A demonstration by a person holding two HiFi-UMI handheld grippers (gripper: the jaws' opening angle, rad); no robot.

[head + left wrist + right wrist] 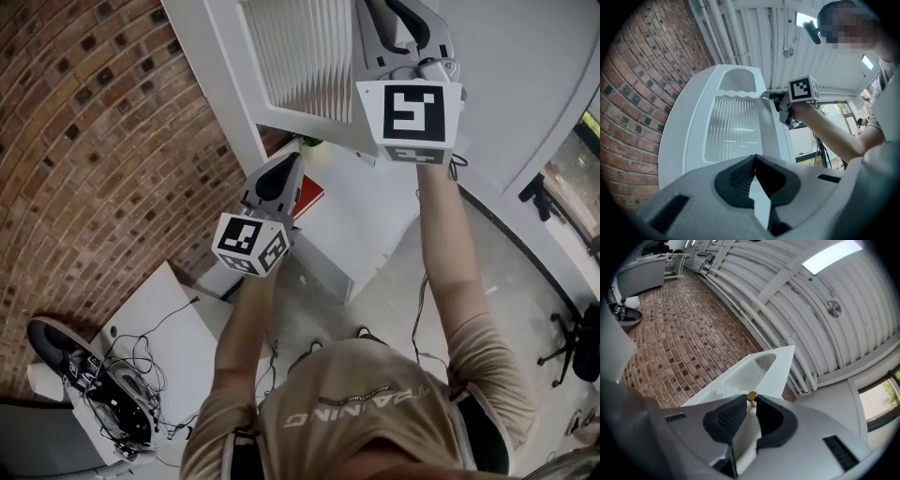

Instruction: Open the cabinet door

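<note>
Big brick wall, white cabinet door, one small knob

The wall fills nine o'clock and the door, with its wavy glass, stands up at twelve o'clock. The right gripper reaches the door's edge — its fingers are nearly together, pinching the little gold knob. The left gripper hangs lower, at seven o'clock from the right one — fingertips touching, holding nothing.
</note>
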